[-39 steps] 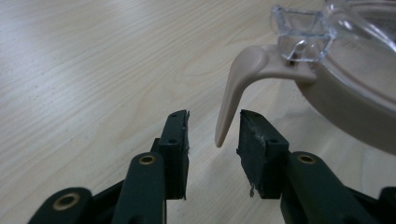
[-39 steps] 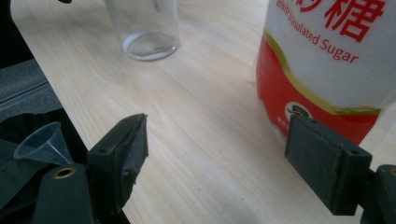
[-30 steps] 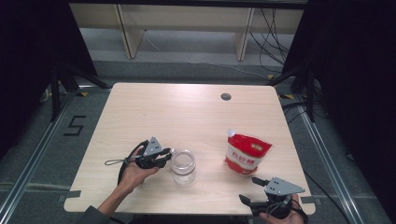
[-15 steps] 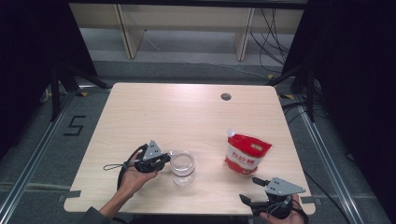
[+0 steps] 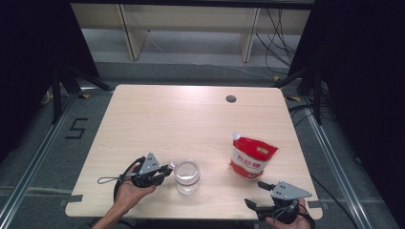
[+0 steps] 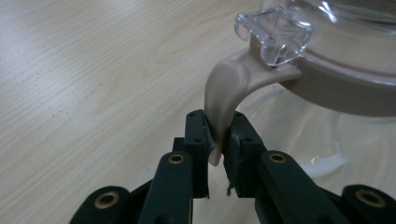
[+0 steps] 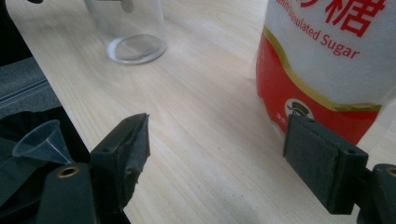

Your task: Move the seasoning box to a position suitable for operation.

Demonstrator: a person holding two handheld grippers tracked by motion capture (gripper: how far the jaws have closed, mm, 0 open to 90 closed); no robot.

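Glass jar: lower centre of the high view, upright on the wooden table; clear, rigid, apparently empty.
Lid tab: a beige, pliant-looking strip curving down from the jar's beige collar, below a clear plastic clasp.
Left gripper: jaws narrow, pinching the tab's lower end between the pads; they have just been opening a little, the tab between them.
Right gripper: jaws wide apart, nothing between them, low over the table near the front edge.
Sugar pouch: red and white, standing right of the jar, just beyond the right gripper.
Funnel: small, clear, off the table edge at lower left of the right gripper view.
Handling: glass is probably slippery, breakable and fairly light; the tab likely flexes, so a pull may tip the jar. The collar seems the firmer hold.
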